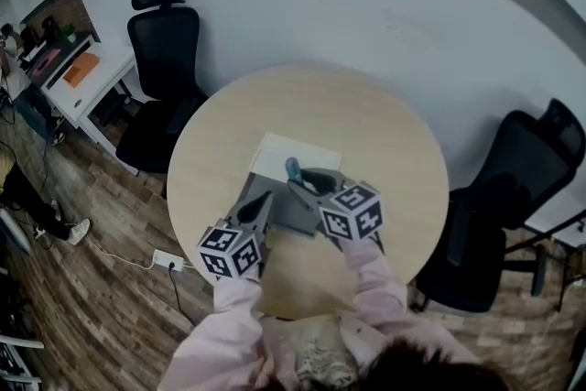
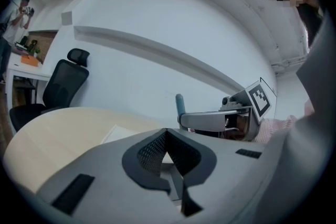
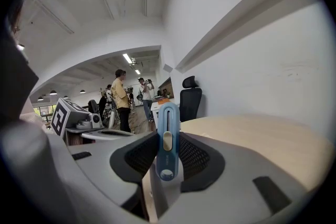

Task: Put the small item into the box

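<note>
Round beige worktop (image 1: pixel 366 124), centre of frame. Black office chair (image 1: pixel 165 50), upper left, against white wall (image 1: pixel 366 5). Second black office chair (image 1: pixel 517 188), right edge. White desk (image 1: pixel 92 80) bearing orange item (image 1: pixel 81 69), far upper left. White power strip (image 1: pixel 168 260) on wooden floor (image 1: pixel 82 316), lower left.

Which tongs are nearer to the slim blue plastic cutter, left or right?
Right. The right tongs grip the slim blue plastic cutter between their pads; the left tongs are shut, apart at its left.
</note>
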`<move>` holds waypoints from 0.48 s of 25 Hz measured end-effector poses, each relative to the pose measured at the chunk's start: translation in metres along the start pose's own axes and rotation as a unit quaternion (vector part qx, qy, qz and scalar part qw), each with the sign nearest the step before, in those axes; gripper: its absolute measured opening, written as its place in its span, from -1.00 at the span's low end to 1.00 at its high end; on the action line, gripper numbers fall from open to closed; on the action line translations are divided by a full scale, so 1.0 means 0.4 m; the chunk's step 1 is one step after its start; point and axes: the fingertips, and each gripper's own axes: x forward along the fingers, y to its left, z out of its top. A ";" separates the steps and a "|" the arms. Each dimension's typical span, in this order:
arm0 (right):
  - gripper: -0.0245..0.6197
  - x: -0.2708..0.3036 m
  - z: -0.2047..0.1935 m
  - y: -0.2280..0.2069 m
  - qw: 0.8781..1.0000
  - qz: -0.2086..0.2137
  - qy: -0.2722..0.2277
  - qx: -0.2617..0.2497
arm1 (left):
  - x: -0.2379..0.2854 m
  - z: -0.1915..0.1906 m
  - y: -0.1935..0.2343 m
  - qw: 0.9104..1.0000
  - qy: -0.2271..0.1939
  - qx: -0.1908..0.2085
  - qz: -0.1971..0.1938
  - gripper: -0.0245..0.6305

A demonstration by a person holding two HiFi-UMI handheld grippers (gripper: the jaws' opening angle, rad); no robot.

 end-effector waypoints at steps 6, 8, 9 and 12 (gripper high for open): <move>-0.52 0.035 -0.030 -0.007 0.999 0.001 0.032 0.000 | 0.004 -0.045 0.034 0.999 0.014 -0.033 -0.002 -0.90; -0.52 0.047 -0.039 -0.009 0.999 0.003 0.041 0.001 | 0.006 -0.057 0.044 0.999 0.018 -0.040 -0.001 -0.90; -0.52 0.054 -0.042 -0.009 0.999 0.004 0.045 0.002 | 0.006 -0.063 0.048 0.999 0.020 -0.042 -0.001 -0.90; -0.52 0.076 -0.054 -0.010 0.998 0.005 0.058 0.002 | 0.003 -0.079 0.066 0.998 0.026 -0.053 0.000 -0.90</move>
